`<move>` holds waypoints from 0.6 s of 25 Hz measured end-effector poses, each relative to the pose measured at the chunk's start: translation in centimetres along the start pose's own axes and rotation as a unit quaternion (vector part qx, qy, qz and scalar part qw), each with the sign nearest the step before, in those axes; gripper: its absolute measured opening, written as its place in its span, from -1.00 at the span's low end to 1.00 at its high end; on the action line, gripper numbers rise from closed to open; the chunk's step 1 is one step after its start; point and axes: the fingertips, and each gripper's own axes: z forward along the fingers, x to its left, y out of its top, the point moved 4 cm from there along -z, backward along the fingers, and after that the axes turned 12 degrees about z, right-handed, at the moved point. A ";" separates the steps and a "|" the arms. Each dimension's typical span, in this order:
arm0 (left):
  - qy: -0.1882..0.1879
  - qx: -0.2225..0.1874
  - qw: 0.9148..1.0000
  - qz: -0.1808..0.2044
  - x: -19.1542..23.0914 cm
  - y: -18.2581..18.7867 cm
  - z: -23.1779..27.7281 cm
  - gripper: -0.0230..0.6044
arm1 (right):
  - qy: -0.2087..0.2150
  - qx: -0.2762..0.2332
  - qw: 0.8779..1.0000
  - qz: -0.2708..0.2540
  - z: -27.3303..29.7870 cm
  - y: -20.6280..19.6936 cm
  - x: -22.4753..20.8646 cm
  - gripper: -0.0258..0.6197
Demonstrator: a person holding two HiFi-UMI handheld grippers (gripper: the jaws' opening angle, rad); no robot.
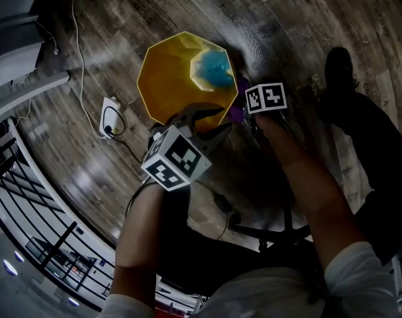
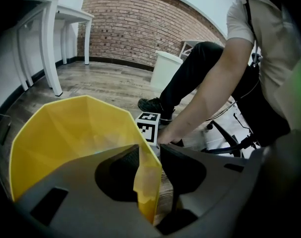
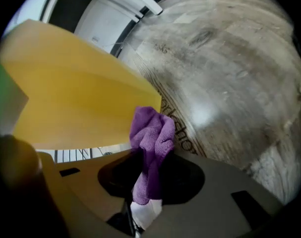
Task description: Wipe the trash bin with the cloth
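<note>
**A:** Start at the left. What is the left gripper doing?

**B:** It stands astride the near rim of the trash bin, with one jaw inside the bin and one outside. The jaws are partway apart. A strip of floor shows between the bin's wall and the outer jaw, so I judge the pads are not pressing. It is a loose hold at best.

**A:** Then I would close it on the rim before any wiping. The bin looks like light plastic on smooth wood, and a push from the cloth would likely slide or tip it.

**B:** Agreed. The bin stands upright, with a blue object lying inside it.

**A:** And to the right of the bin?

**B:** The right gripper has its jaws clamped on the purple cloth. The cloth bunches out past the jaw tips, just beside the bin's outer wall. I cannot tell whether it touches the wall.

**A:** Good. Lay the bunched cloth against the wall, not the hard jaw tips. Stroke one facet at a time, down from the rim, and push toward the side of the bin that the left gripper steadies, so the two oppose each other.
</note>
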 end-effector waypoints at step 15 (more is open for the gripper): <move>-0.004 0.122 0.992 0.041 -0.5 -4.8 -2.6 -0.59 | 0.086 -0.042 0.992 0.078 -9.9 -6.5 4.6 -0.57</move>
